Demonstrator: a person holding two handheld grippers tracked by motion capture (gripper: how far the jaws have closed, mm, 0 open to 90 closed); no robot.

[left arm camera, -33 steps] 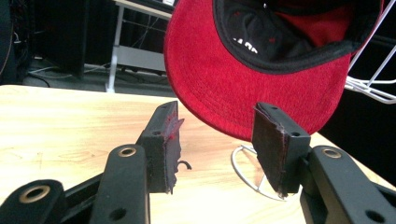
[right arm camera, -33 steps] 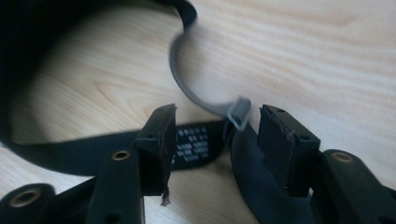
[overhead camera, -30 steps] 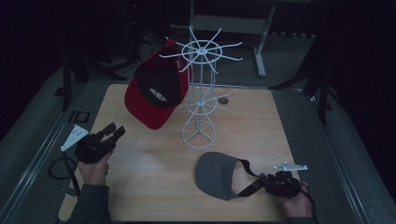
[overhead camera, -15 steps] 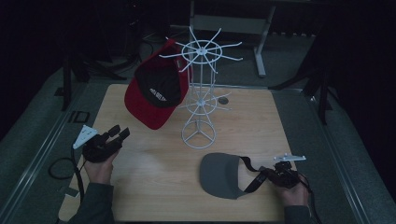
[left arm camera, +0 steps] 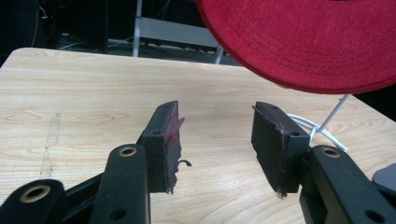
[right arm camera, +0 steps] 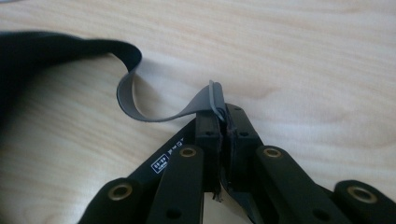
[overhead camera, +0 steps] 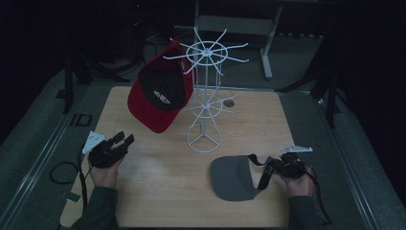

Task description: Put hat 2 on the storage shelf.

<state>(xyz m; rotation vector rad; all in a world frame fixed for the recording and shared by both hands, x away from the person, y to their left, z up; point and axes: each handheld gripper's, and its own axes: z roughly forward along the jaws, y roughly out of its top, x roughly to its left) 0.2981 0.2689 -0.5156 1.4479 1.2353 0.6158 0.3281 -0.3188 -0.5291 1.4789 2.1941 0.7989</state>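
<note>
A grey cap [overhead camera: 232,177] lies brim-down on the wooden table [overhead camera: 158,196] at the front right. Its grey strap [right arm camera: 154,112] loops up off the wood, and my right gripper [right arm camera: 223,112] is shut on the strap's end. In the high view my right gripper [overhead camera: 274,165] sits just right of the grey cap. A red cap [overhead camera: 160,98] with a black front hangs on the white wire rack [overhead camera: 206,96]. My left gripper [overhead camera: 123,140] is low over the table's left side, open, with nothing between its fingers. In the left gripper view the red cap's brim [left arm camera: 299,42] hangs above my left gripper [left arm camera: 215,135].
The rack's round wire foot [overhead camera: 204,141] stands mid-table, between the two hands. A small dark disc [overhead camera: 230,103] lies behind it. A cable loop [overhead camera: 62,172] lies off the table's left edge. Dark metal frames stand beyond the far edge.
The grey cap has slid a little to the right, drawn by its strap as my right hand moved. My left hand has sunk slightly and stays open.
</note>
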